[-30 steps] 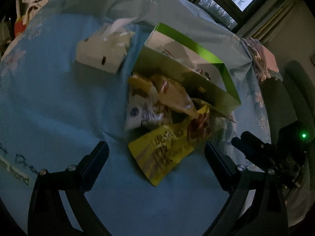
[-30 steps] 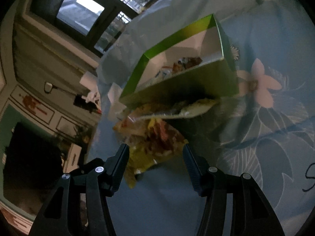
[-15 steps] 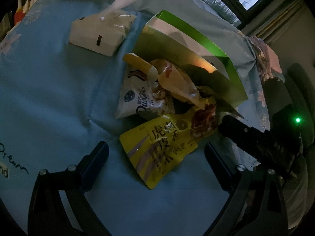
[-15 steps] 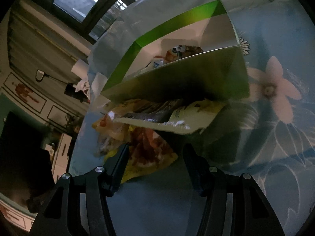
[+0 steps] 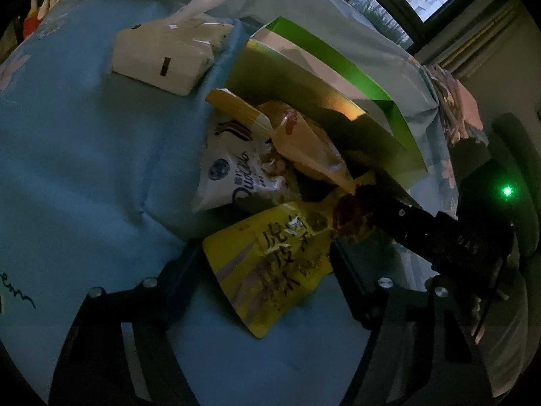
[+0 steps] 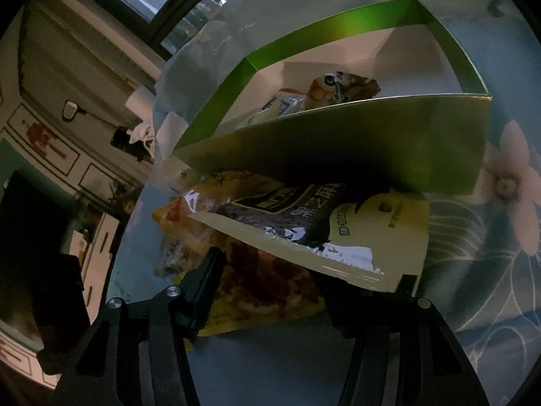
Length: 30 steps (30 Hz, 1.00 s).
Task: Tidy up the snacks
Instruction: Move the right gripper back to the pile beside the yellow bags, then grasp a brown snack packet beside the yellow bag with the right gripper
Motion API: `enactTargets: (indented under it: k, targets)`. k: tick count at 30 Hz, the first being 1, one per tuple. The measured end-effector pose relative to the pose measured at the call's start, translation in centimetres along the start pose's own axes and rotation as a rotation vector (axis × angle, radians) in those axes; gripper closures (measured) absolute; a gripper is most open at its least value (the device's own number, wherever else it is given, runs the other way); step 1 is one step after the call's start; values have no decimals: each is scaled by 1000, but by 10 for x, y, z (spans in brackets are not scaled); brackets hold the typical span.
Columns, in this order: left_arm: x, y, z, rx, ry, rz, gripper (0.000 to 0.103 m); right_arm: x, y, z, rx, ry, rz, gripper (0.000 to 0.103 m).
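Here we are at the pick-up: our left gripper (image 5: 262,264) is closing around the yellow snack packet (image 5: 270,270) on the blue tablecloth (image 5: 84,169), our right gripper (image 6: 267,284) half open astride its far end, and next comes lifting it into the green box (image 6: 338,30).

Large Chinese characters, apparently beginning 虎皮, are printed on the yellow snack bag (image 5: 270,270). A script word, possibly "Quaker", is borne by the white bag (image 5: 236,182). Small Chinese print on the dark-and-cream packet (image 6: 338,223) cannot be read.
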State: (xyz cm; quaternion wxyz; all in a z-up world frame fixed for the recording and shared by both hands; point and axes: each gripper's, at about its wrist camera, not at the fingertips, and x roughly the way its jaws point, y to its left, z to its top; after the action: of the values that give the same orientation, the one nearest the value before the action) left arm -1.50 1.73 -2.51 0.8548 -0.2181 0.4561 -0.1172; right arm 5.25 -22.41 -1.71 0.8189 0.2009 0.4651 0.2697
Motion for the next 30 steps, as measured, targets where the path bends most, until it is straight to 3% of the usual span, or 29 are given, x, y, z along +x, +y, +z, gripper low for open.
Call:
enactTargets:
  k: [5,12,17,18,21,25,30]
  targets:
    - [1,-3,0,13,-1,12,30,-1,-2,-1,6,1,11,45]
    - [3,-6,0,26,-10,46,40,-1,-2,-3,-4,-7,-2,46]
    - [5,-10,0,49,-17,61,43,-1,0,-5,-31,-9,-34,59]
    - [5,-10,0,52,-17,54,49,-2,0,-6,-32,-8,-26,67]
    - [4,-9,-1,50,-17,50,51,-4,2,-7,-61,-9,-31,81]
    - [-1,-8,-3,50,-18,46,51,-10,2,-8,-51,-14,2,88]
    - [-15,-14,-7,80,-33,58,50,-19,7,-16,-41,-25,40,88]
